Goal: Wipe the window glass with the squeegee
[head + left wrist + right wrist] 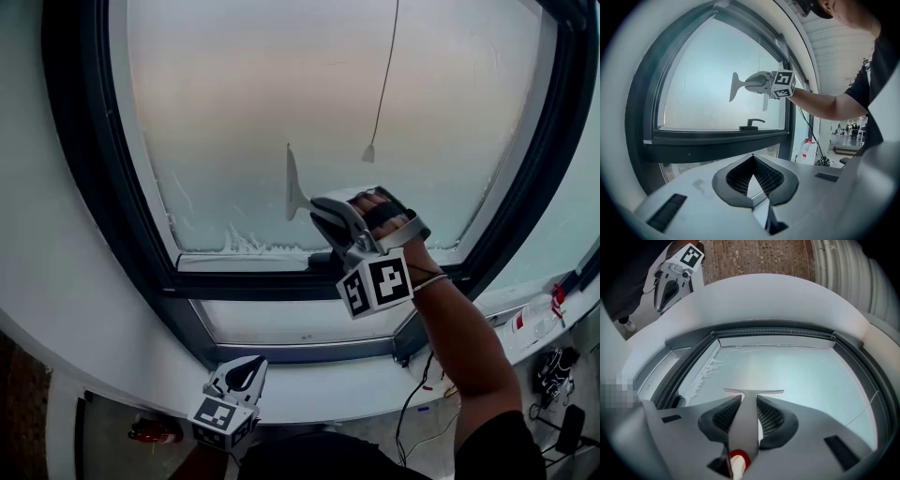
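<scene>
Spanning most of the head view, the window glass (328,103) looked fogged, with soapy streaks (239,244) left along its lower edge beside the dark frame (103,187). The likeliest failure, as I judged it, was uneven pressure. If the blade rocked onto one corner, it would leave lines of film, and a hard push might twist the handle in its clamp.

The right gripper (744,404) had its jaws closed firmly on the handle of the squeegee (750,401), whose blade lay at the lower middle of the pane, apparently against the glass. The left gripper (752,176) hung low near the sill, tips together and holding nothing.

A cord pull (369,153) dangled just right of the blade, and a sideways stroke could have snagged it.
</scene>
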Motion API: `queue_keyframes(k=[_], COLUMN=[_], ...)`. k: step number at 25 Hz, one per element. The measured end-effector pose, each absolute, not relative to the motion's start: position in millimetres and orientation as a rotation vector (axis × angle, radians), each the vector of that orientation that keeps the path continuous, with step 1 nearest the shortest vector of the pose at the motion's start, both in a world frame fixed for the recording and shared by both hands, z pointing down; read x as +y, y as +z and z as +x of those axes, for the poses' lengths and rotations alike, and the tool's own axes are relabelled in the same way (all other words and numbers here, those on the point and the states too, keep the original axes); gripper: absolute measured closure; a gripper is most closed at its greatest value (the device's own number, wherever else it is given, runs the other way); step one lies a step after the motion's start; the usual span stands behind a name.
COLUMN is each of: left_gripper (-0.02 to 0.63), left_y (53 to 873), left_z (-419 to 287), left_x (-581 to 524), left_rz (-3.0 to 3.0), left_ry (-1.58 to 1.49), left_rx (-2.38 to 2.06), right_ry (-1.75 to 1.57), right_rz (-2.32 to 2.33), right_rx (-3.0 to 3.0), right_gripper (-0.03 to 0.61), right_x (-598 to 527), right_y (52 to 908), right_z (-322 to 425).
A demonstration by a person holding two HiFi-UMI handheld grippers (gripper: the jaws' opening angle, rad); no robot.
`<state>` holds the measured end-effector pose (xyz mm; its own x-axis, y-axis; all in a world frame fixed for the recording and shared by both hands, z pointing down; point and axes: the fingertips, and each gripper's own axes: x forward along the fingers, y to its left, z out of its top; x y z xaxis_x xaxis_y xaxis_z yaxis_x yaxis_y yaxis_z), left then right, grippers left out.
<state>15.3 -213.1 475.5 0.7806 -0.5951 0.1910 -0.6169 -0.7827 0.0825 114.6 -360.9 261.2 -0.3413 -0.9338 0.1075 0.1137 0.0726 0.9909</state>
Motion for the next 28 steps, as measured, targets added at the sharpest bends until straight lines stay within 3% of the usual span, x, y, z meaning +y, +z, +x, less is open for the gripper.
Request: queue_keyframes(k=[28], left_gripper=[0.614], left_y=[471], left_z=[54], left_x=[-212], left_rz=[2.877], left_ry=[0.239], left_rx=[-0.862], right_ry=[-1.356], right_rz=[0.929], right_rx=[-1.349], right_gripper=[0.488], right_x=[-344], right_y=[256], right_z=[201])
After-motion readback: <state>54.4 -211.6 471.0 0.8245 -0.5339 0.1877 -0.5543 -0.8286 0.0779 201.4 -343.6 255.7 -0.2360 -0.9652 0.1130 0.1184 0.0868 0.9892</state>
